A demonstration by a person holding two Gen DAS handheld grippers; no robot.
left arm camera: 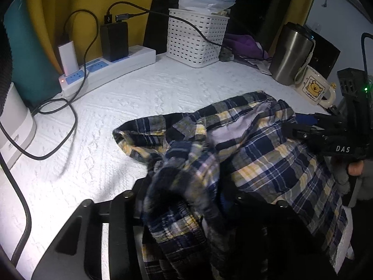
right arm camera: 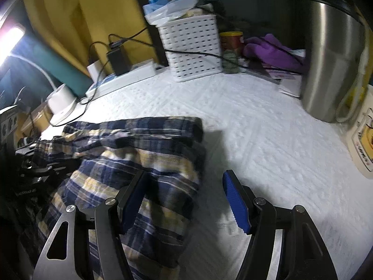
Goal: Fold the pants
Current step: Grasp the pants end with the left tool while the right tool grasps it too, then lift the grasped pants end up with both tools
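Plaid pants (left arm camera: 268,154) in navy, yellow and white lie crumpled on the white textured cover (left arm camera: 151,93). In the left wrist view a raised bunch of the fabric fills the gap of my left gripper (left arm camera: 186,200) and hides its pads; the jaws look pinched on it. My right gripper (left arm camera: 326,135) shows black at the pants' right edge, a hand behind it. In the right wrist view the pants (right arm camera: 139,144) spread to the left, and my right gripper (right arm camera: 184,200) stands open with blue pads (right arm camera: 235,205). Its left finger rests over the cloth's edge, its right over bare cover (right arm camera: 268,128).
Along the back stand a white power strip (left arm camera: 112,67) with chargers, a white slotted basket (left arm camera: 195,37), purple cloth (left arm camera: 242,44), a steel flask (left arm camera: 291,53) and a cartoon mug (left arm camera: 314,88). Black cables (left arm camera: 58,140) loop over the cover at left. The flask (right arm camera: 331,58) looms close at right.
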